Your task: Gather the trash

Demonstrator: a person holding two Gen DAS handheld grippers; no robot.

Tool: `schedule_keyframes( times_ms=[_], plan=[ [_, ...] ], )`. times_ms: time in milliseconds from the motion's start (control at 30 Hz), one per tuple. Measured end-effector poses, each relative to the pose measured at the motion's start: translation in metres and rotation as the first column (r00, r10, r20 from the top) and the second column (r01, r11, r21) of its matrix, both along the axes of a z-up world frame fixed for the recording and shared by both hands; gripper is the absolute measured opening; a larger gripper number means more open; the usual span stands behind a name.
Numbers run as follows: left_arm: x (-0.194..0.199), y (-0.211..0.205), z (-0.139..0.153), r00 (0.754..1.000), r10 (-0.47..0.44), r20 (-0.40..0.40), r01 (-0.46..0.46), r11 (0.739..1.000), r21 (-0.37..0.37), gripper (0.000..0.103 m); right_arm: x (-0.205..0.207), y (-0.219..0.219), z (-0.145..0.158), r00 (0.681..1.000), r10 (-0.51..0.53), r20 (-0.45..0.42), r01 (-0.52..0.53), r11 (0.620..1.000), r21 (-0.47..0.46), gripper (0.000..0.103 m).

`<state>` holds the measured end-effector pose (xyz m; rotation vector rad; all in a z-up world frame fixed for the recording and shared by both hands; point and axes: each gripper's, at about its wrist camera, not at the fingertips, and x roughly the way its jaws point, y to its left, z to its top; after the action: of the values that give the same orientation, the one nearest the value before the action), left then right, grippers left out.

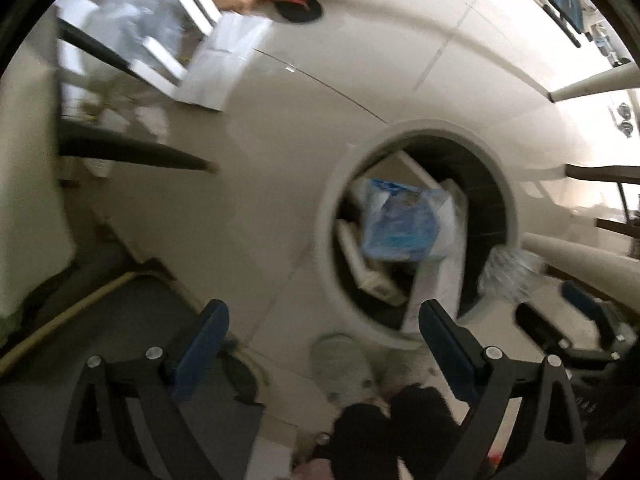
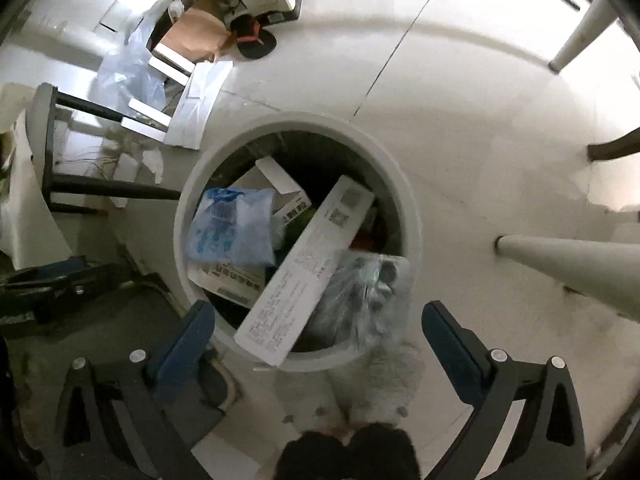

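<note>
A round white trash bin (image 2: 408, 208) stands on the pale floor, seen from above in both views (image 1: 340, 184). It holds a blue plastic bag (image 2: 232, 228), a long white carton (image 2: 308, 264) leaning over the near rim, other boxes and a crumpled clear plastic bag (image 2: 360, 292) at the near right rim. The blue bag also shows in the left wrist view (image 1: 400, 220). My right gripper (image 2: 316, 332) is open and empty above the bin's near edge. My left gripper (image 1: 324, 332) is open and empty above the floor left of the bin.
More litter lies at the back left: white flat boxes (image 2: 200, 104), a clear plastic sheet (image 2: 124, 76), a brown paper bag (image 2: 192, 36) and a black and orange slipper (image 2: 256, 40). Dark chair legs (image 2: 104, 190) stand left; white table legs (image 2: 568, 268) right.
</note>
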<state>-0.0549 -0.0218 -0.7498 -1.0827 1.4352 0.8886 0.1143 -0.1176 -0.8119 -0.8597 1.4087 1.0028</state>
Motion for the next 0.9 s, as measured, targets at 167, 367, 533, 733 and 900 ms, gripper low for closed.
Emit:
schedule_keyframes(
  times_ms=[167,367,533,733,900],
  plan=[
    [-0.012,-0.021,0.054,0.995,-0.015,-0.098,0.026,0.994,0.104,0.098,-0.002,-0.018,0.046,0.998,-0.041,0.053,0.041,0.999,-0.007,0.103],
    [-0.009,-0.045,0.146,0.986,-0.058,-0.156,0.083,0.984,0.158,0.098,-0.007,-0.043,0.142,0.99,-0.084,0.109,0.087,0.996,-0.015,0.103],
    [-0.001,-0.064,0.222,0.981,-0.141,-0.136,0.16,0.976,0.146,0.098,-0.015,-0.069,0.236,0.987,-0.104,0.12,0.106,0.994,-0.008,0.103],
    [0.004,-0.061,0.312,0.978,-0.207,-0.027,0.209,0.969,0.132,0.098,-0.02,-0.103,0.348,0.977,-0.212,0.024,0.212,0.977,0.016,0.103],
    [0.011,-0.043,0.393,0.946,-0.312,0.085,0.293,0.939,0.177,0.098,-0.029,-0.117,0.44,0.965,-0.255,-0.062,0.259,0.963,0.079,0.103]
  ],
)
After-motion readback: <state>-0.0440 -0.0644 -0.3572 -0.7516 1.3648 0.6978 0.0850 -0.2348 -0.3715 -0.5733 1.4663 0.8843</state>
